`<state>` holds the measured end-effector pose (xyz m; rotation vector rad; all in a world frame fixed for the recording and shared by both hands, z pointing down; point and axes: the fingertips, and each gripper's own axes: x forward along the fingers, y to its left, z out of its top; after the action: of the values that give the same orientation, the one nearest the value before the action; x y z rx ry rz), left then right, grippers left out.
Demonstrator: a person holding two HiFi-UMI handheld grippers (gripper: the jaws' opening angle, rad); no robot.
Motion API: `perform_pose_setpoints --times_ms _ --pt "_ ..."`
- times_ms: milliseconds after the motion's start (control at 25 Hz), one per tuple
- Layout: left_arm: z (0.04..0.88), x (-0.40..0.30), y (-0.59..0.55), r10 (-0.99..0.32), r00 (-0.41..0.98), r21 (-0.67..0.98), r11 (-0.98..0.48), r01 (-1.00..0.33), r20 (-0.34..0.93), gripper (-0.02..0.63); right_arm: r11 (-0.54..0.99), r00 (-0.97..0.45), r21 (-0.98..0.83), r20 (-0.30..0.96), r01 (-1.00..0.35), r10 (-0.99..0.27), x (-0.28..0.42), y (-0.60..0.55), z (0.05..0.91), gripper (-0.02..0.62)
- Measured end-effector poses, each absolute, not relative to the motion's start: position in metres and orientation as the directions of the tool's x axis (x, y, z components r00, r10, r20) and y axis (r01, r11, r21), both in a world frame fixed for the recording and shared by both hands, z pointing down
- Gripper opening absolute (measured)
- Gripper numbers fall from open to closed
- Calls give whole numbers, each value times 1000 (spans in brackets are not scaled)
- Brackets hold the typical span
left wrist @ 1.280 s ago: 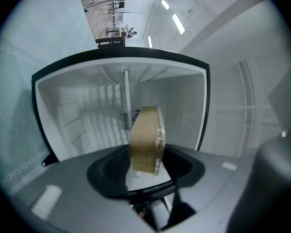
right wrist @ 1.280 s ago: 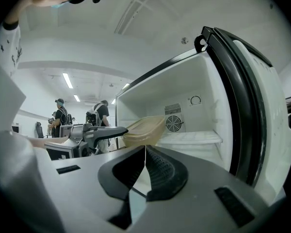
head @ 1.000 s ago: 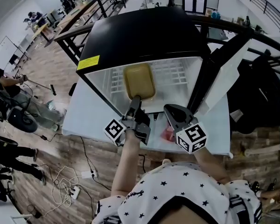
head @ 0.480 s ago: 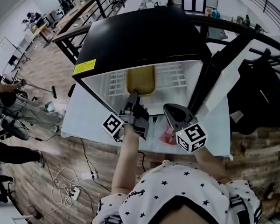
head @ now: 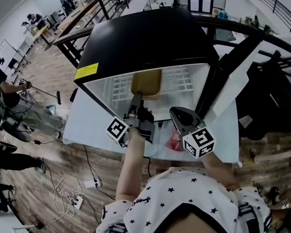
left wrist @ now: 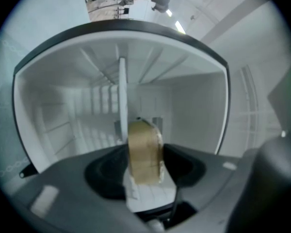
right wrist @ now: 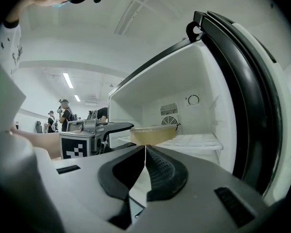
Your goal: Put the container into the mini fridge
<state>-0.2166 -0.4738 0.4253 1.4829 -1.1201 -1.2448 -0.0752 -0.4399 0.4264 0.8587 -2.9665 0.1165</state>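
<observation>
White table [head: 82, 125] with red item [head: 174, 141]; cables [head: 63, 186] on wooden floor [head: 43, 164]; person [head: 2, 84] far left.

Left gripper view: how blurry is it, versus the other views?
Left gripper view: soft and hazy throughout, container blurred, fisheye bows the mini fridge frame. Right gripper view: sharper, its interior evenly bright, dark vignette at corners. Head view: sharp, strong barrel distortion.

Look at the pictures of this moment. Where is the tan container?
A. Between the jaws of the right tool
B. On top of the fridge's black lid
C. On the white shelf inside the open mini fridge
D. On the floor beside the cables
C: the container sits on the white shelf inside the open mini fridge, while the right tool is shut with nothing in it.
</observation>
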Motion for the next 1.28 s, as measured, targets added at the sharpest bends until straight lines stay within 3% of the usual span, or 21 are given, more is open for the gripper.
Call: perform_pose_setpoints --times_ms 80,320,800,960,1080,1160,1280 --pt "422 -216 -473 -972 95 968 -227 -110 -217 230 842 -843 -57 68 -537 -533 -75 -440 425 21" --pt "425 -215 -469 -973 93 967 -223 -121 -212 345 842 -843 -53 69 -537 -533 -74 -434 425 21" --pt "412 -199 -430 -956 192 905 -277 -323 -224 348 838 -840 -54 56 -543 -540 -76 -409 419 21" --pt "411 -190 -408 -948 218 873 -302 -384 -232 256 839 -841 -58 56 -541 -539 -77 -394 421 21" --pt "419 -186 -390 -956 221 853 -276 -444 -194 152 837 -839 -58 60 -544 -541 -77 -381 423 21" --pt "424 -187 -376 -961 223 816 -256 -518 -160 47 836 -837 -59 67 -546 -543 -76 -369 425 21" --pt "425 -184 -358 -962 233 762 -257 -595 -142 6 832 -834 -59 71 -552 -548 -74 -353 426 21"
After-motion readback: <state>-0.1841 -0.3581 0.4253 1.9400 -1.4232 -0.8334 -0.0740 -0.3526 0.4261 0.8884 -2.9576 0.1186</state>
